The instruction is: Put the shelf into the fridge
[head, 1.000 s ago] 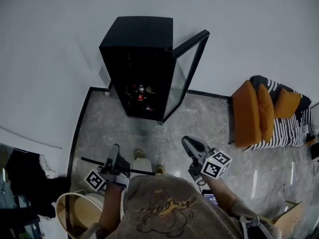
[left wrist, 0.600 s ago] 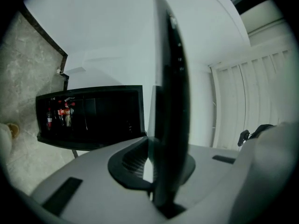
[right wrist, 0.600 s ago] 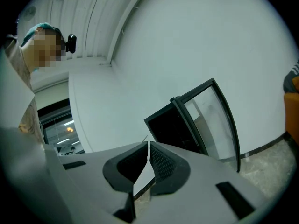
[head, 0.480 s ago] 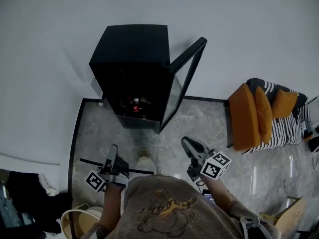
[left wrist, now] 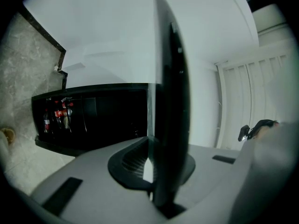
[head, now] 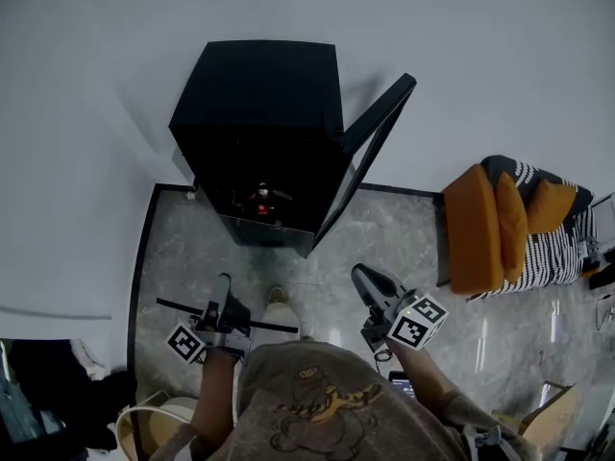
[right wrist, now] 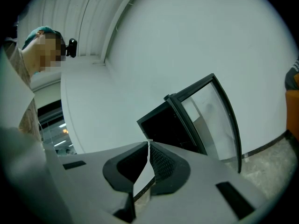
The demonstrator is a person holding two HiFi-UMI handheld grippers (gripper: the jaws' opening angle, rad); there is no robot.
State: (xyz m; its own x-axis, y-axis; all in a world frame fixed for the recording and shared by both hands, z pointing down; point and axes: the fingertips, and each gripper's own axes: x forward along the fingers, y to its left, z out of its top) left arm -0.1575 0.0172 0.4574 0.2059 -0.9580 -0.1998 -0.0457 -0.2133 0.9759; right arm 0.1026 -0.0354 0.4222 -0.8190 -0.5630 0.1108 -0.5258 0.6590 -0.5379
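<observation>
The left gripper (head: 223, 301) is clamped on the shelf (left wrist: 170, 101), a thin dark-edged pane held edge-on in its narrow jaws and carried level above the floor (head: 192, 248), in front of the person. The right gripper (right wrist: 149, 148) has its jaws closed tip to tip with nothing in them. Beyond stands the fridge (head: 259, 133), door (head: 370, 152) open, bottles (head: 261, 198) low inside, against the wall

fridge (head: 255, 94) contents too small (dark inside), shelf (left wrist: 170, 78) btm hidden
</observation>
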